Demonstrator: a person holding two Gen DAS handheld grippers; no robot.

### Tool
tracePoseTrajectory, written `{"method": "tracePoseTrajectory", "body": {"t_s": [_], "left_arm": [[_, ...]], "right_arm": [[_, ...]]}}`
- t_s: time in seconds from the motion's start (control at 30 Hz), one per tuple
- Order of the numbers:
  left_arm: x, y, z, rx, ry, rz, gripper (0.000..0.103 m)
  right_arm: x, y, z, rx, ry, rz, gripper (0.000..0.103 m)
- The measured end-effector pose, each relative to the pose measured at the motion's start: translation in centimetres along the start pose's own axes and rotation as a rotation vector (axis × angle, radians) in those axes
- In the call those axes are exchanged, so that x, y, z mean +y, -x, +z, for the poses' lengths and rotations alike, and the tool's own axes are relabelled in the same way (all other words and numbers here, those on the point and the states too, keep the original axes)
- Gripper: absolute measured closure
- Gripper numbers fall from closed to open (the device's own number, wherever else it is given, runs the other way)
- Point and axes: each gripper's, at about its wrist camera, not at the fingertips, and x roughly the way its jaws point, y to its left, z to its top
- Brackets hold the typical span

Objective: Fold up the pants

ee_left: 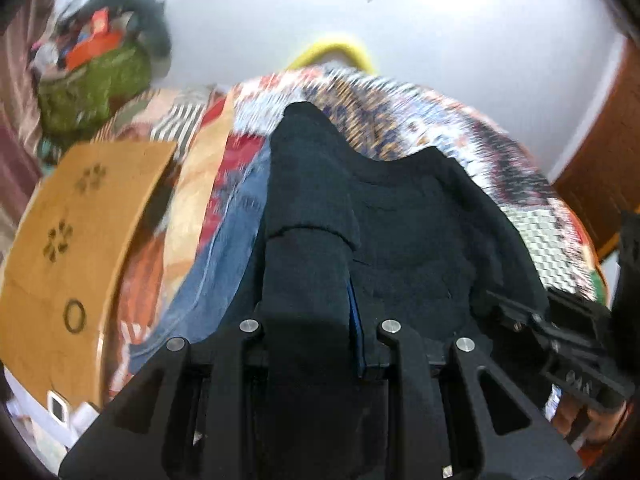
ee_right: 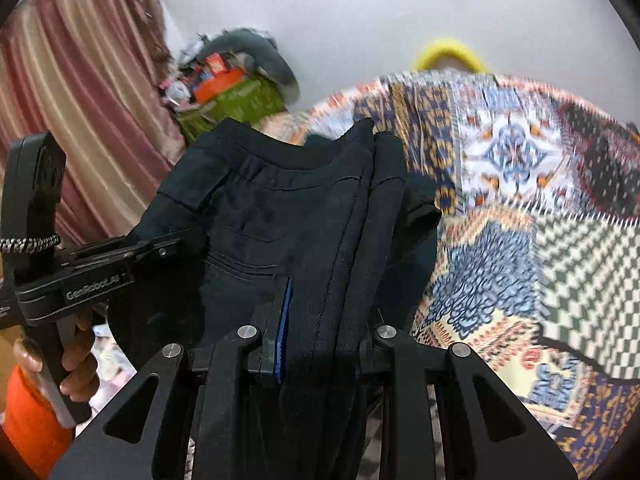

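The black pants [ee_left: 400, 232] hang between my two grippers above a patterned bedspread [ee_left: 400, 120]. In the left wrist view my left gripper [ee_left: 316, 320] is shut on a bunched black fold that stands up between its fingers, and the rest of the cloth sags away to the right, where the right gripper shows at the edge [ee_left: 520, 316]. In the right wrist view my right gripper [ee_right: 324, 320] is shut on the pants [ee_right: 288, 208] along a seam; the waistband droops across to the left gripper [ee_right: 160, 250], held by a hand in an orange sleeve.
Blue jeans [ee_left: 232, 240] lie on the bed to the left of the black pants. An orange-brown board [ee_left: 80, 240] sits at the left bed edge. A green bag stuffed with clutter [ee_right: 240, 100] stands by the pink curtain [ee_right: 80, 100]. A yellow hoop [ee_right: 450, 52] leans on the white wall.
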Motion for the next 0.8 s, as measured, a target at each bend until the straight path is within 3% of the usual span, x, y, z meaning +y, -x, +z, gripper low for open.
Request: {"method": "tracePoseTrajectory", "body": {"t_s": [0.13,0.2,0.27,0.43,0.6,0.8], "left_arm": [[0.8,-4.2,-1.3,0.086,0.028,0.028,0.075],[1.0,-4.4,-1.8,0.073,0.032,0.042,0.065],[0.9,-3.8,-2.3,0.06,0.025,0.076,0.046],[0.6,-1.9,-3.9,0.095,-0.027,0.146,0.043],[-0.7,4.0,-5.1,0.047,-0.077,0.168,0.043],[-3.5,16.2,-6.3,-0.142,-0.119,0.155,0.043]], "right_arm": [[-1.0,-2.8,-1.0,0.1,-0.015,-0.043,0.08],[-1.3,-2.8,-1.4,0.119,-0.024,-0.048,0.073],[-1.6,-2.5,-2.0,0.141,-0.035,-0.065,0.068],[-1.2,1.2,-3.6,0.128,-0.02,-0.077,0.064],[0.1,6.5,-3.3,0.051,0.018,-0.045,0.064],[4.6,18.2,-3.4,-0.156,0.119,-0.004,0.064]]}}
